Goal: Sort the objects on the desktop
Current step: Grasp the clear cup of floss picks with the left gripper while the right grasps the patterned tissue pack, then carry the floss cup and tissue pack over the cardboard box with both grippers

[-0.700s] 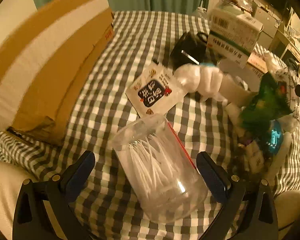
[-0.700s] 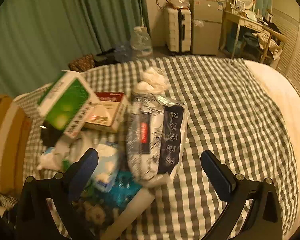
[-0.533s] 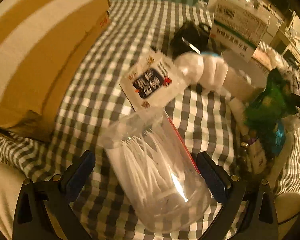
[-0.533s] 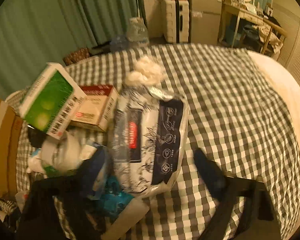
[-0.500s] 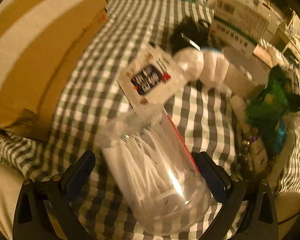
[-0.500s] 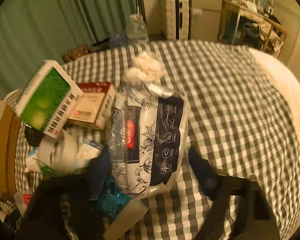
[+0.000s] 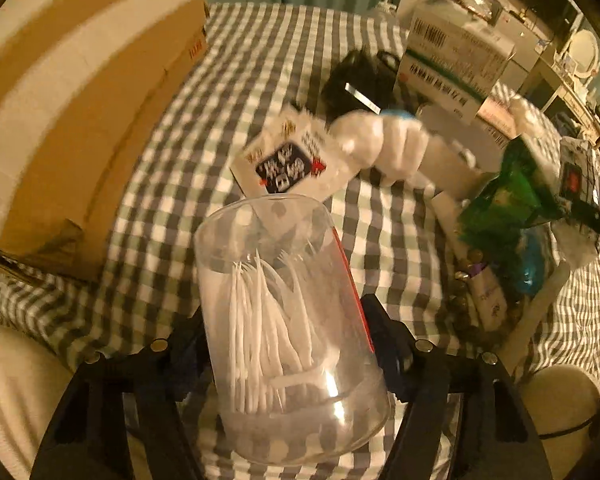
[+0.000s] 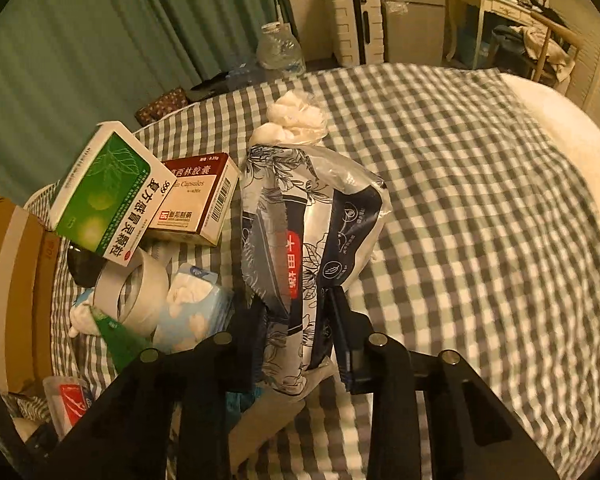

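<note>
My left tongs (image 7: 290, 344) clamp the clear plastic jar of white floss picks (image 7: 288, 320), lying on the checked cloth (image 7: 260, 60) near its front edge; my right tongs (image 8: 296, 332) pinch the floral white-and-navy plastic packet (image 8: 300, 216) mid-cloth, beside the green-and-white medicine box (image 8: 108, 188)

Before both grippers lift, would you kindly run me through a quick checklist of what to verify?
1. Left gripper closed on clear jar: ok, fingers press both sides.
2. Jar upright: not ok, tilted.
3. Jar's white sticks contained: ok, all inside.
4. Right gripper closed on floral pack: ok, pack pinched at its lower end.
5. Pack free of neighbours: cannot tell, blue tissue pack sits close beside it.
6. Checked cloth beyond the pack bare for setting down: ok.
</note>
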The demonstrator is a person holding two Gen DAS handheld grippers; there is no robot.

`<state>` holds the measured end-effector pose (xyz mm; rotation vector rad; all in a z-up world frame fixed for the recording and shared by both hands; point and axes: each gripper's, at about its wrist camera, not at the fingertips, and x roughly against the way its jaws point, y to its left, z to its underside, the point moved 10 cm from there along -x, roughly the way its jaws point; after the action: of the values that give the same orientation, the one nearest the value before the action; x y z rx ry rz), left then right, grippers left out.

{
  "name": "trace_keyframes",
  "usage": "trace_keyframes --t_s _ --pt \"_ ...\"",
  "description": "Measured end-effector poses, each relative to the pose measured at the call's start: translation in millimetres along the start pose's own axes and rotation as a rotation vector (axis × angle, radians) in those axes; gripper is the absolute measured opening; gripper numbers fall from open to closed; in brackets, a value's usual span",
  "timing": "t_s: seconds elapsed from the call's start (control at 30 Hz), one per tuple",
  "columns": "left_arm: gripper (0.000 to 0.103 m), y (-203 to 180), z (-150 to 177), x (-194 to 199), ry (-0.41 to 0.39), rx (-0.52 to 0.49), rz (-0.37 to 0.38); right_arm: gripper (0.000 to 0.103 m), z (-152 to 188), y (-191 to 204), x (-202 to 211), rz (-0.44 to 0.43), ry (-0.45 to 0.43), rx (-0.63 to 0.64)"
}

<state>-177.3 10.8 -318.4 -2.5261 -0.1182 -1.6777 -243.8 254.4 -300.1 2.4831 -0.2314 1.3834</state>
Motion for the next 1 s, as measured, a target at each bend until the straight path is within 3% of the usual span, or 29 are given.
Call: trace_keyframes --t_s 0.23,0.57,1.0 --pt "0.069 1 -21 52 -0.115 -0.010 0.011 0.028 5 11 64 -0.030 -0.068 0.010" --pt "0.069 -2 -43 123 -0.269 -0.037 0.044 0.028 19 58 161 -0.068 -0.177 0.097" --pt "0.069 22 -63 198 -0.391 -0.134 0.041 0.029 41 103 213 -0.131 -0.206 0.155"
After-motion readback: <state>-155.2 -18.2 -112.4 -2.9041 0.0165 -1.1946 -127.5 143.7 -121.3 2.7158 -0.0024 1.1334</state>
